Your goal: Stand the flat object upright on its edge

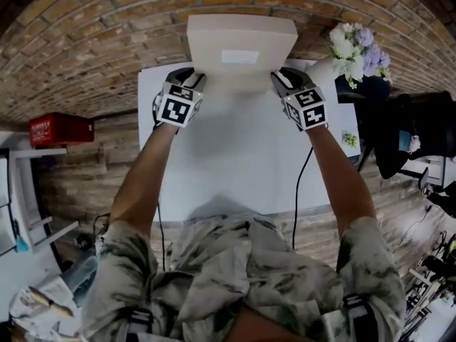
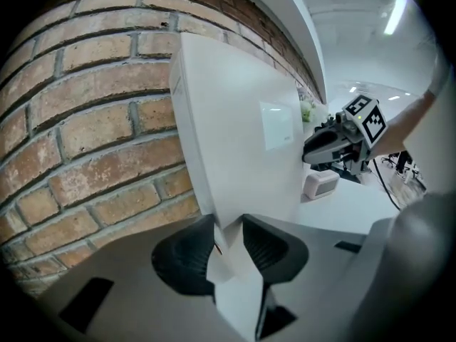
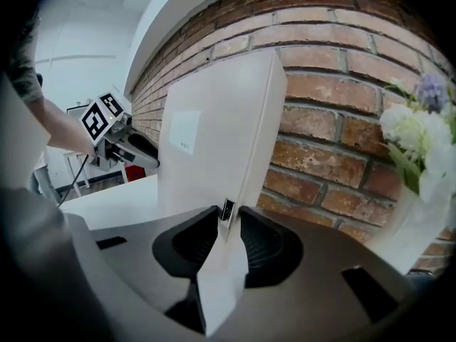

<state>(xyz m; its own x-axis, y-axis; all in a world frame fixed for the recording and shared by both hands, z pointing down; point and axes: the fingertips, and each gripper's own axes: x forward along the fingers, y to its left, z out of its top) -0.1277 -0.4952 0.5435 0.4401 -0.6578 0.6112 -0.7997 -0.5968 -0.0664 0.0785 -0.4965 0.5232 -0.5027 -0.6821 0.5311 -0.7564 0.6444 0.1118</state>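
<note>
A flat white box (image 1: 242,52) with a small label stands upright on its long edge at the far side of the white table (image 1: 235,155), close to the brick wall (image 1: 85,41). My left gripper (image 1: 196,77) is shut on its lower left corner. In the left gripper view the box (image 2: 235,134) runs down between the black pads (image 2: 189,258), both touching it. My right gripper (image 1: 281,79) is shut on the lower right corner. The right gripper view shows the box (image 3: 214,134) edge pinched between the pads (image 3: 260,244).
White and lilac flowers (image 1: 356,52) in a white vase stand just right of the box, near the right gripper. A small white device (image 2: 320,184) sits on the table's right part. A red case (image 1: 60,128) is off the table at left.
</note>
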